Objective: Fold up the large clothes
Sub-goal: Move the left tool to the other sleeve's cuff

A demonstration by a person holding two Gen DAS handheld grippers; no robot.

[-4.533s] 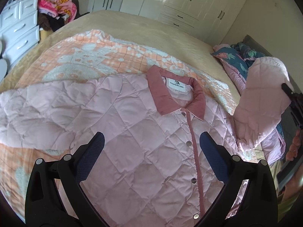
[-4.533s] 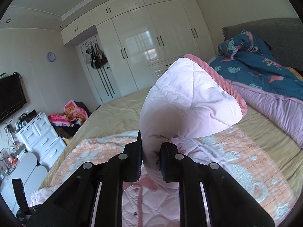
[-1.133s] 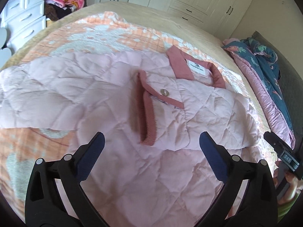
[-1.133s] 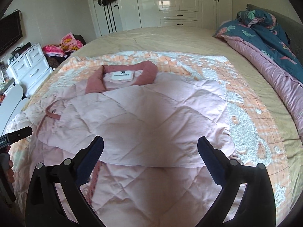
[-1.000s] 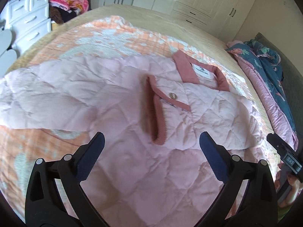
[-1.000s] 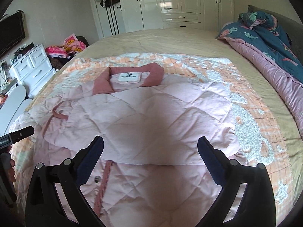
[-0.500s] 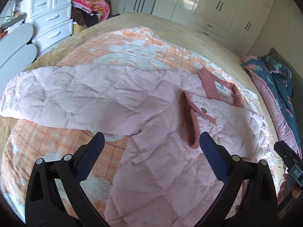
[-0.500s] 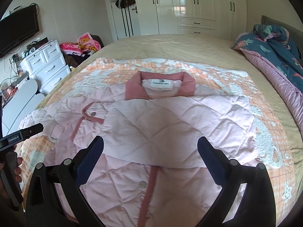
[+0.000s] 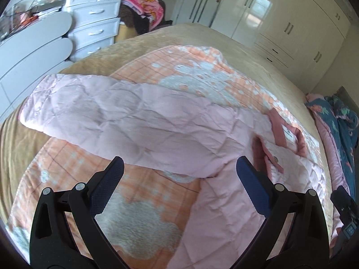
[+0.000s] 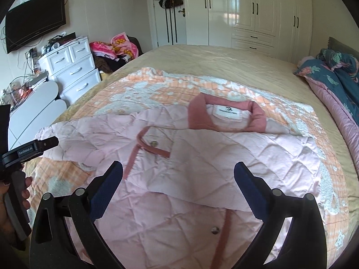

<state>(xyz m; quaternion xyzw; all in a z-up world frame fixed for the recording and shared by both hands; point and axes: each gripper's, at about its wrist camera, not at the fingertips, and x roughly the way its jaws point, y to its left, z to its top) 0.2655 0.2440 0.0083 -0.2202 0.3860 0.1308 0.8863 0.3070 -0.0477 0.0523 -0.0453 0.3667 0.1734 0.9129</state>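
A pale pink quilted jacket (image 10: 202,157) with a dusty-rose collar (image 10: 226,116) lies face up on the bed. Its right sleeve (image 10: 224,157) is folded across the chest, cuff (image 10: 154,145) toward the left. Its left sleeve (image 9: 125,121) lies stretched out flat to the side. My left gripper (image 9: 179,168) is open and empty, hovering above that sleeve near the armpit. My right gripper (image 10: 178,170) is open and empty above the folded sleeve. The left gripper's body (image 10: 29,151) shows at the left edge of the right wrist view.
An orange and white patterned blanket (image 9: 157,188) lies under the jacket on a beige bedspread (image 10: 213,60). A blue floral duvet (image 10: 336,71) is bunched at the right. White drawers (image 10: 71,71) and a clothes pile (image 10: 116,47) stand left of the bed; wardrobes (image 10: 246,11) behind.
The right gripper laid the right sleeve across the chest, let go and drew back. The left gripper swung left, from above the jacket's chest to above the outstretched left sleeve.
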